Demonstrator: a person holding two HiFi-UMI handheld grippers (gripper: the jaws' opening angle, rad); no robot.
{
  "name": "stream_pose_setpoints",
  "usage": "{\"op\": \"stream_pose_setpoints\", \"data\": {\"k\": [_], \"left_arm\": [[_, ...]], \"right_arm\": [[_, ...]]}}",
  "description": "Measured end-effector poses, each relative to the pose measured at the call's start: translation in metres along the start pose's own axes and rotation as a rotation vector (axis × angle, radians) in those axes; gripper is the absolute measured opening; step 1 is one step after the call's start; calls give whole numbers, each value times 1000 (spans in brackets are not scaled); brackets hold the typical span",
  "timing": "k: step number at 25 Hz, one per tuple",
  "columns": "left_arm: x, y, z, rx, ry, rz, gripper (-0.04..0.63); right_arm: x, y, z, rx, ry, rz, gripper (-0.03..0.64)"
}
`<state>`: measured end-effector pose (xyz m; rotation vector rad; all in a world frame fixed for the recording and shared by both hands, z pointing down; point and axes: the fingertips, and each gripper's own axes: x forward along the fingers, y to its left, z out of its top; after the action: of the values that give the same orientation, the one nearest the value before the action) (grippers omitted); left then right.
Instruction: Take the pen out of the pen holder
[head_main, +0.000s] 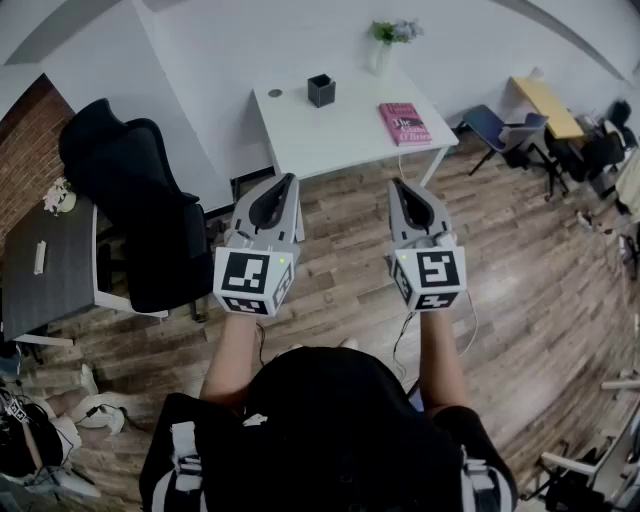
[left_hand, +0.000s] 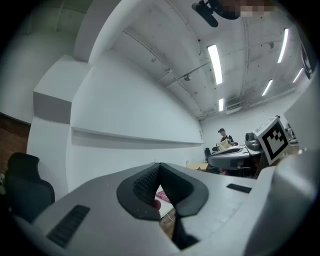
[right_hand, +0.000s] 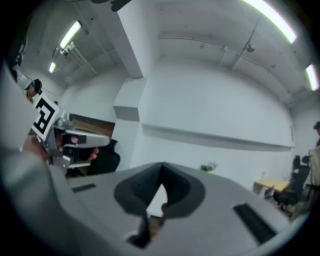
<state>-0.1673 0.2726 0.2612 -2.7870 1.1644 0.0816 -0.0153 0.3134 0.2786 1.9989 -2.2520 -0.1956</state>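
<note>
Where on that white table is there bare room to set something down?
On the white table, the front half is bare, from the pen holder to the near edge, left of the pink book. Crowded only at the far right corner, around the plant and book.

My left gripper (head_main: 288, 185) and right gripper (head_main: 397, 188) wear matt grey plastic shells; their pads (left_hand: 142, 184) are black and ribbed. Ahead, the table (head_main: 330, 135) is smooth matt white, the floor (head_main: 520, 280) wood plank with a dull sheen, the wall (head_main: 20, 160) rough brick. The chair (head_main: 150, 210) looks like black cloth, though my feed is too coarse to be sure.
</note>
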Motion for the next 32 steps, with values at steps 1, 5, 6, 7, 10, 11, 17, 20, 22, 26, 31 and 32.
{"op": "stream_pose_setpoints", "data": {"k": [1,5,6,7,10,11,17,20,22,26,31,32], "left_arm": [[0,0,1,-2,-3,-2,20],[1,-3,2,-5,-8,-6,20],[2,-4,2,-4,-6,-7,20],[3,-5,1,-3,-4,-7,20],[5,-10,-1,-4,4,-2,20],[6,-11,-3,-4,7,-1,20],[17,-22,-14,-10,24,22,20],[24,-34,-19,-11,28,31,20],[29,-42,-23,-12,31,39,20],[36,-54,-32,-8,42,56,20],[44,-65,-38,13,58,61,20],[46,-66,-38,15,54,58,20]], "right_arm": [[0,0,-1,1,0,-2,32],[0,-5,-4,30,-2,-4,32],[0,-7,-4,44,-6,-1,32],[0,-8,-5,55,-9,2,32],[-1,-13,-7,60,-5,9,32],[0,-14,-9,59,-2,12,32],[1,-27,-21,54,17,38,33],[0,-39,-29,49,22,55,33],[-1,-47,-34,47,22,65,34],[-2,-59,-45,44,23,83,32],[-2,-70,-54,48,27,95,33],[-1,-73,-54,48,27,96,32]]}}
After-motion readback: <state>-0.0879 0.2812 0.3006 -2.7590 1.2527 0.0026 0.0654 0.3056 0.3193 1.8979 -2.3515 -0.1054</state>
